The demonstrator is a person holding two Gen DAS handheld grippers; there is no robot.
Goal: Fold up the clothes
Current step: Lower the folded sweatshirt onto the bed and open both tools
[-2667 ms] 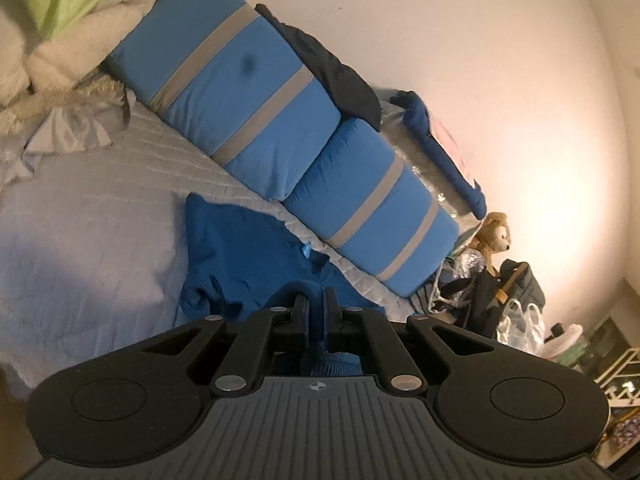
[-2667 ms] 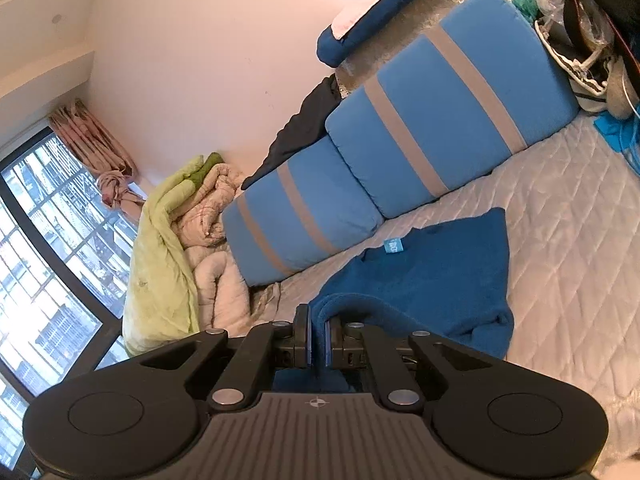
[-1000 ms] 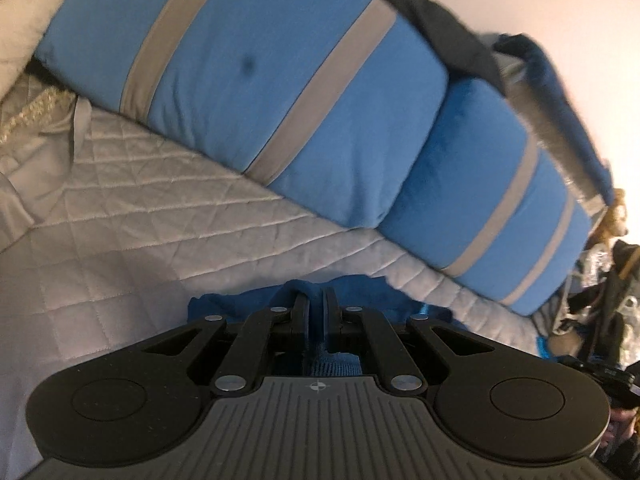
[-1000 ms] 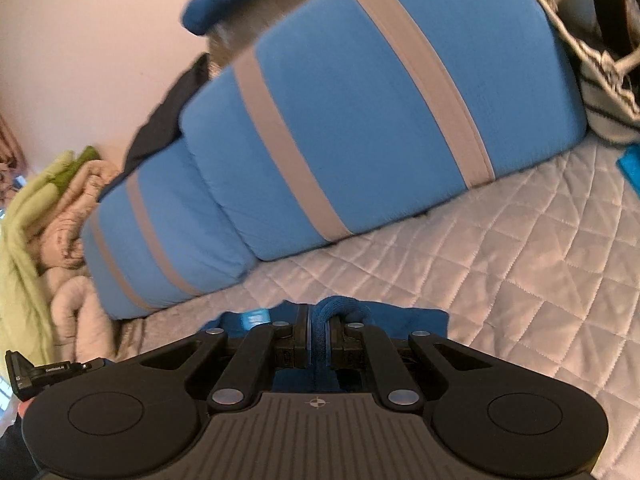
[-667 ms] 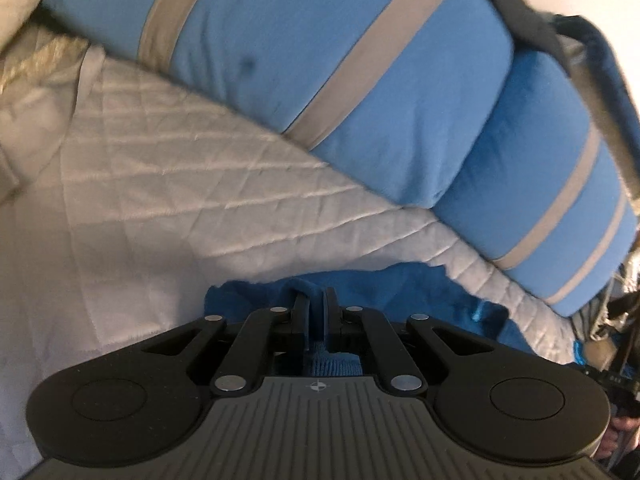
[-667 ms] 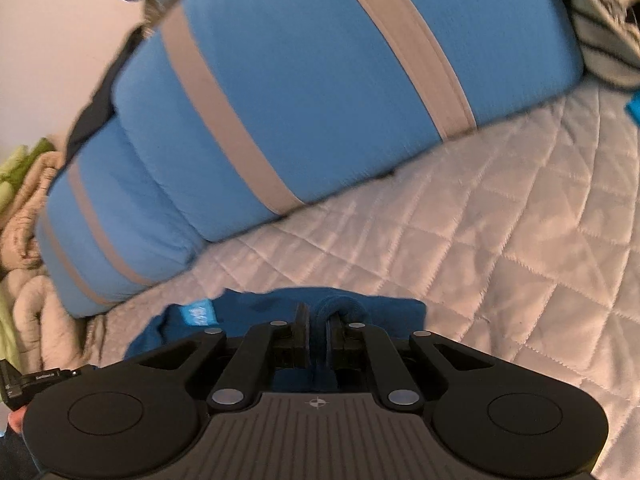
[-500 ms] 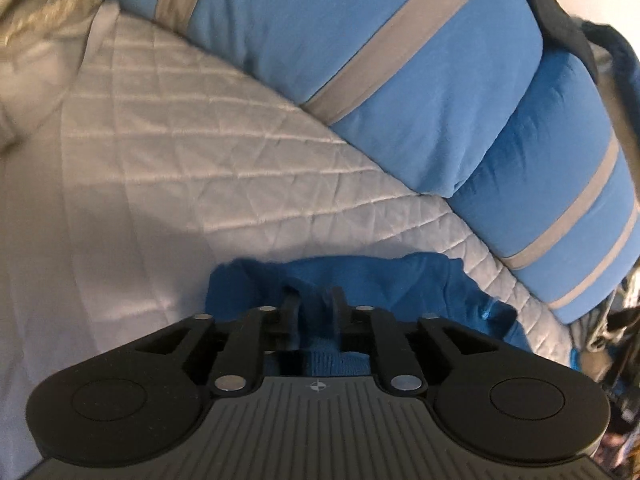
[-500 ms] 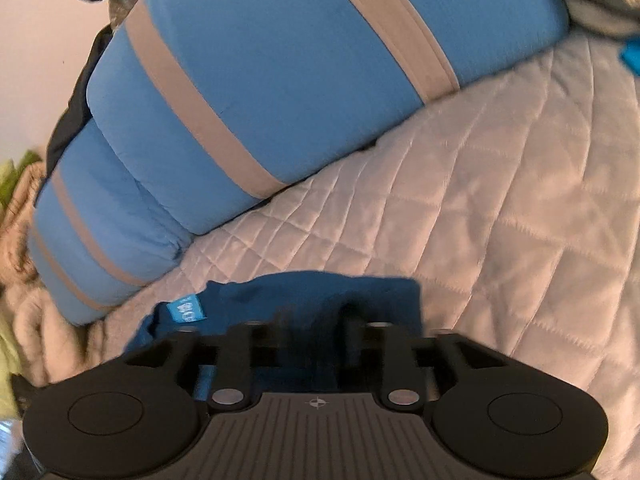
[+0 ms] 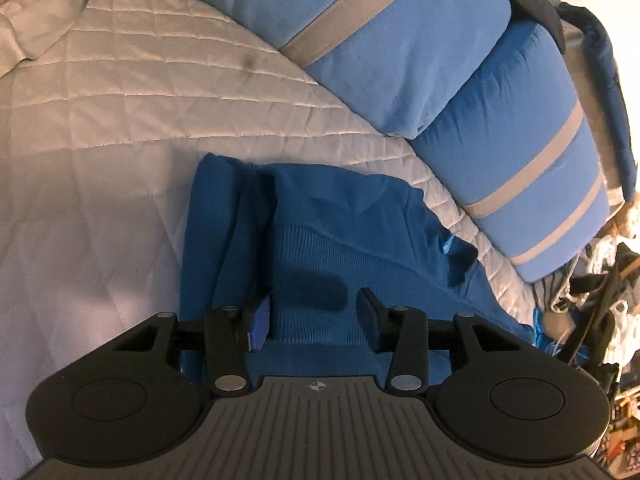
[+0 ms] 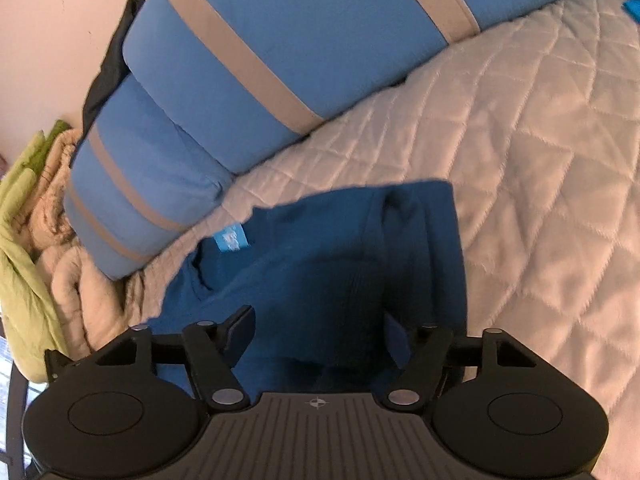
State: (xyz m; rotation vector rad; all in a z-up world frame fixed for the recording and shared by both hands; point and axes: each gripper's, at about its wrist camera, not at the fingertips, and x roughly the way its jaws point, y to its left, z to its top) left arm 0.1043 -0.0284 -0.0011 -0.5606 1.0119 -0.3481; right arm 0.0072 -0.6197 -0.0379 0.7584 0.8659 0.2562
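Blue sweater (image 9: 340, 240) lies folded, long axis parallel to striped bolsters (image 9: 400, 40), on white quilted bedspread (image 9: 100, 120). Left gripper (image 9: 314, 312) and right gripper (image 10: 316, 334) both spread, holding nothing.

Two blue bolsters (image 9: 420, 60) with grey stripes lie along the far edge of a white quilted mattress (image 9: 100, 120). A green and beige pile of blankets (image 10: 32, 216) sits at its left corner.
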